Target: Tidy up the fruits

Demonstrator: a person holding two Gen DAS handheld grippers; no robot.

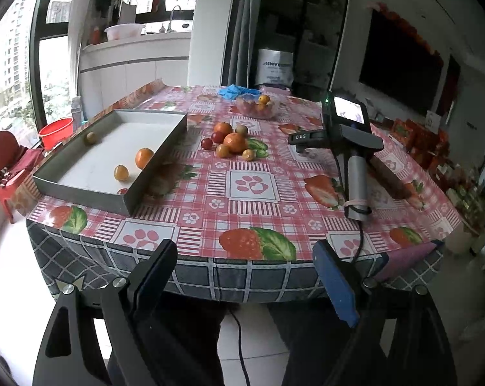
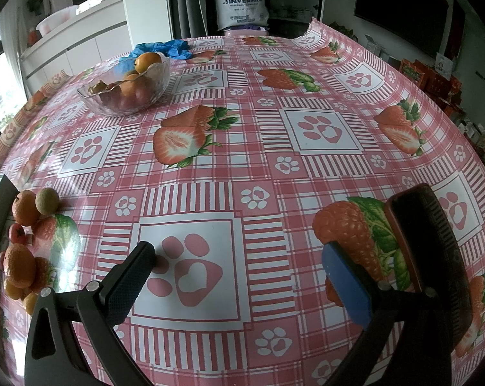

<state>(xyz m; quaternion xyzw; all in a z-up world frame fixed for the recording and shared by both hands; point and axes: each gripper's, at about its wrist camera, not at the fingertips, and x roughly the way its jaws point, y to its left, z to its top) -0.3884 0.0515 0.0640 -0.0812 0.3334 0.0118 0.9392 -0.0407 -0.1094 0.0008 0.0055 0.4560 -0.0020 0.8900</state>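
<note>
Loose fruits (image 1: 233, 143) heaped mid-table on pink strawberry-print tablecloth (image 1: 252, 186), grey shallow rectangular tray (image 1: 160, 157) just beside holding maybe four pieces, clear glass bowl (image 2: 125, 88) of fruit further back, left gripper (image 1: 245, 276) jaws apart, empty, off table edge, right gripper (image 2: 239, 276) jaws apart, empty, over cloth.

Daylight from a tall window (image 1: 7, 64) lights white kitchen cabinets (image 1: 130, 74).

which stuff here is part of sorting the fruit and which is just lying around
For the job:
- loose fruit pile
- grey tray, some fruit already in it
- glass bowl of fruit

Lying about:
- blue gloves
- red bucket
- white bag
- dark flat object near the right gripper
</note>
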